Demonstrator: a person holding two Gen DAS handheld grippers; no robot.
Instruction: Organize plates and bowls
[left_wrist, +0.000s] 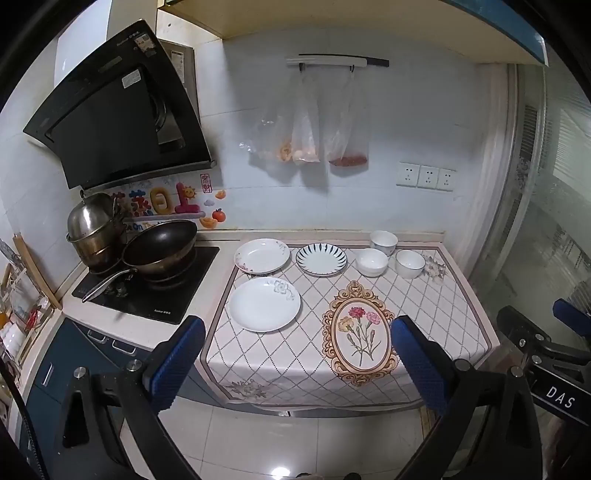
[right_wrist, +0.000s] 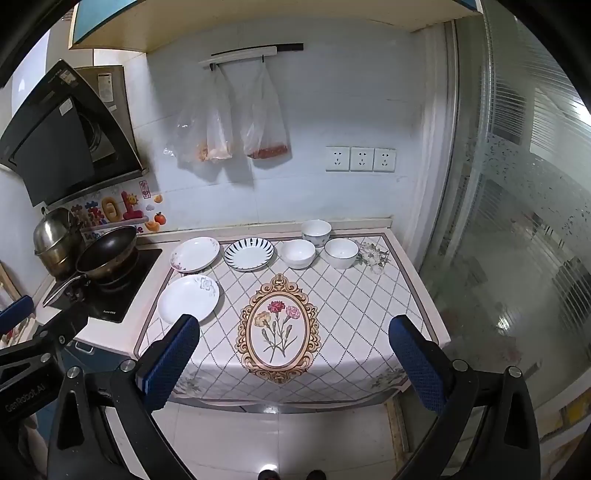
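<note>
We see the left gripper (left_wrist: 297, 360) hanging off the front edge of the bench, its blue pads spread wide with nothing between them, and the right gripper (right_wrist: 295, 356) beside it likewise released and empty. Both tilt down toward the patterned cloth (left_wrist: 443, 306) that covers the bench top.

All the crockery lies ahead of the claws, untouched. Nearest the left gripper, by the cloth's left edge, sits a white plate with a grey flower (left_wrist: 264, 309). Behind it, toward the back edge, a plate with reddish sprigs (left_wrist: 262, 256) stands just beside a blue-striped plate (left_wrist: 321, 259). To their right, near the back right corner, three bowls cluster: a plain white bowl (left_wrist: 372, 261), a dark-rimmed bowl (left_wrist: 410, 263) and a blue-patterned bowl (left_wrist: 384, 242) behind them.

Left of the cloth a wok (left_wrist: 160, 245) and a steel pot (left_wrist: 92, 229) rest on the cooktop (left_wrist: 155, 295).
</note>
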